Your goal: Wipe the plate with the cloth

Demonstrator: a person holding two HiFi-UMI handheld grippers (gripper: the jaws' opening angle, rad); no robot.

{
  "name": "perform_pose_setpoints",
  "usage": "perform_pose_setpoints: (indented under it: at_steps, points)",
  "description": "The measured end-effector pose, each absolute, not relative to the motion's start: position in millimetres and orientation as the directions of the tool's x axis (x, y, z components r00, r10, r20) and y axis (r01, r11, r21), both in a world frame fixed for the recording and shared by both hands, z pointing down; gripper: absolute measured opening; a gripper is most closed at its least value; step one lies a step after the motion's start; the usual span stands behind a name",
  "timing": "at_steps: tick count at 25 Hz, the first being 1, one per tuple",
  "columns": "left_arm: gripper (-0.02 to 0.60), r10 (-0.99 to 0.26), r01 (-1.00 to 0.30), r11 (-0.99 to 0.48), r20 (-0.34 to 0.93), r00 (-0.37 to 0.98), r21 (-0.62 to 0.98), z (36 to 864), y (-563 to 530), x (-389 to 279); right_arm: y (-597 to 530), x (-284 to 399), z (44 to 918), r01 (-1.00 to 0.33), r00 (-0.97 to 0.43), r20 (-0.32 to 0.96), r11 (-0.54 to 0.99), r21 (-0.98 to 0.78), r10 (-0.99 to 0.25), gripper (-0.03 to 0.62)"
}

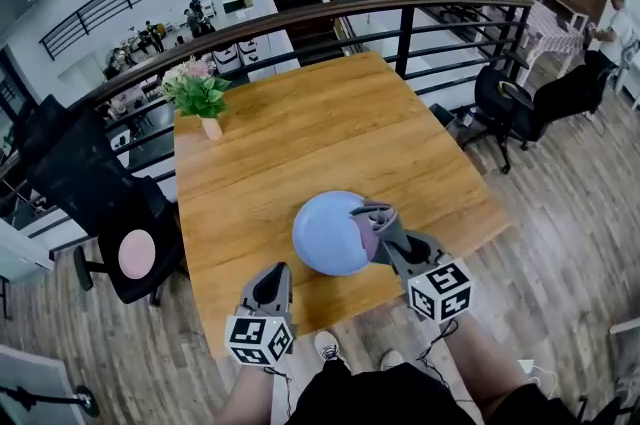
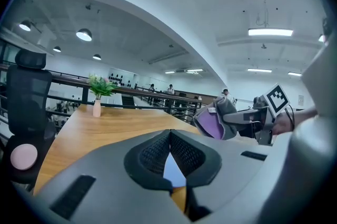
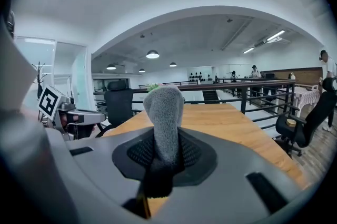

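Wiping about to begin
The left tool (image 1: 272, 281) pinches the pale blue round plate (image 1: 325, 233); the right tool (image 1: 385, 228) clamps the grey-purple cloth (image 1: 368, 231), which must next rub its face.

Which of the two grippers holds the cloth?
The right gripper: its jaws pinch the grey cloth. The left gripper is shut, with no cloth in it.

Flower vase (image 1: 207, 113) on wooden table (image 1: 310, 138); black chair (image 1: 100, 193) beside.
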State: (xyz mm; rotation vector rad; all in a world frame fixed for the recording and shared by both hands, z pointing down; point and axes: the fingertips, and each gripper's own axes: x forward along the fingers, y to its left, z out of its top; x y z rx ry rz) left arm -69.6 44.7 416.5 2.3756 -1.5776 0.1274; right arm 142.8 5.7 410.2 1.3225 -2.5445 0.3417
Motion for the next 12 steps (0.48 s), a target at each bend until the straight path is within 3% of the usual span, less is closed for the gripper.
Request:
perform_pose_setpoints:
  at_steps: [12]
  points:
    - [0.020, -0.928, -0.955, -0.244, 0.246, 0.281, 0.169, 424, 143, 11, 82, 189, 416, -0.731, -0.674, 0.299, 0.669, -0.137, -0.675, 0.072]
